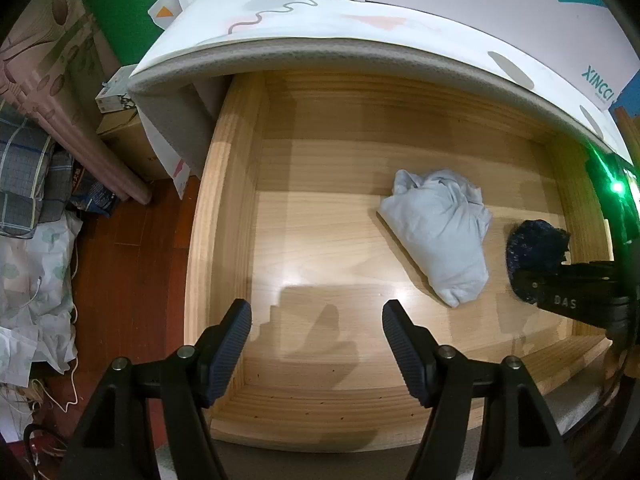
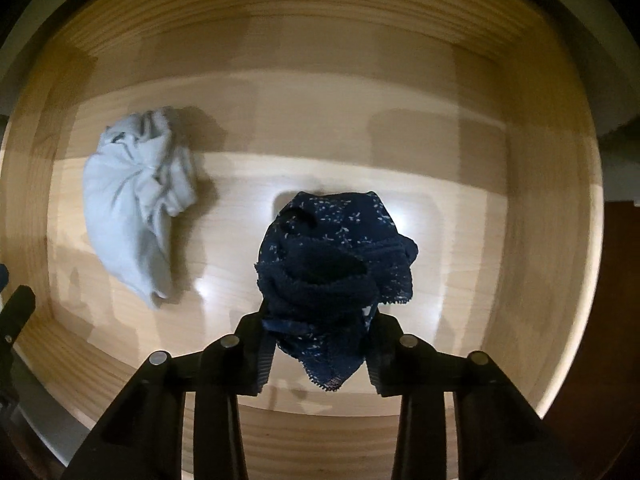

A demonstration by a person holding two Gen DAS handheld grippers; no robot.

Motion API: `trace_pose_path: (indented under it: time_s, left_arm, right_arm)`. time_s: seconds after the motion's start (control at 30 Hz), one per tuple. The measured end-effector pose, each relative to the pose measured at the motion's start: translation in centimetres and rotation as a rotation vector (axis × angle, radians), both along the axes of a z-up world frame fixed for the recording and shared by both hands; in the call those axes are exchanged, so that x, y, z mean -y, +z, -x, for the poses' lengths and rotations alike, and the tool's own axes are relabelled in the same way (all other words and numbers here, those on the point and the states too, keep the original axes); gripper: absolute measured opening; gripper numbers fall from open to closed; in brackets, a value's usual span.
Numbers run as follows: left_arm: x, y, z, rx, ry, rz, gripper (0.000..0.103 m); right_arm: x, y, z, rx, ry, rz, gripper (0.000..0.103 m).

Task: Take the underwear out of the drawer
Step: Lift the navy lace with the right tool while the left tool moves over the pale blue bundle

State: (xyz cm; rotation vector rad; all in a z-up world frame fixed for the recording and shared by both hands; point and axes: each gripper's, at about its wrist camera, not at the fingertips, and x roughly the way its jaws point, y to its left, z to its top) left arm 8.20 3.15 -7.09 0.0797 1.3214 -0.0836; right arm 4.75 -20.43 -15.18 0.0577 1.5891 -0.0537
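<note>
Lift step: right gripper [image 2: 318, 354] fingers pinching navy lace underwear [image 2: 336, 264]; left gripper [image 1: 316, 344] fingers spread, holding nothing. Next: raise clear of drawer [image 2: 520, 200] wall ahead of fingers.

Your left hand-held gripper [image 1: 316, 340] hung over the near left part of the open drawer [image 1: 224, 200], its fingers spread apart with nothing between them. A bundled garment [image 1: 438, 236] lay on the drawer floor, ahead and to the right of that gripper. Further right, your right hand-held gripper [image 2: 320, 354] was closed around the underwear [image 2: 336, 268], which was just beside the garment and apart from it. A mattress [image 1: 320, 48] overhung the drawer's far side. Left of the drawer, on the floor [image 1: 132, 264], lay bedding [image 1: 36, 264] and boxes [image 1: 120, 120].
</note>
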Motion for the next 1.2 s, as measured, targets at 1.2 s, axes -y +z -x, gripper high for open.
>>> trace_pose_path:
  time_s: [1.2]
  left_arm:
    - [2.2,-0.3,-1.0,-0.033,-0.035,0.027,0.070]
  right_arm:
    - [3.7,-1.4,5.8,-0.062,-0.048,-0.024,0.026]
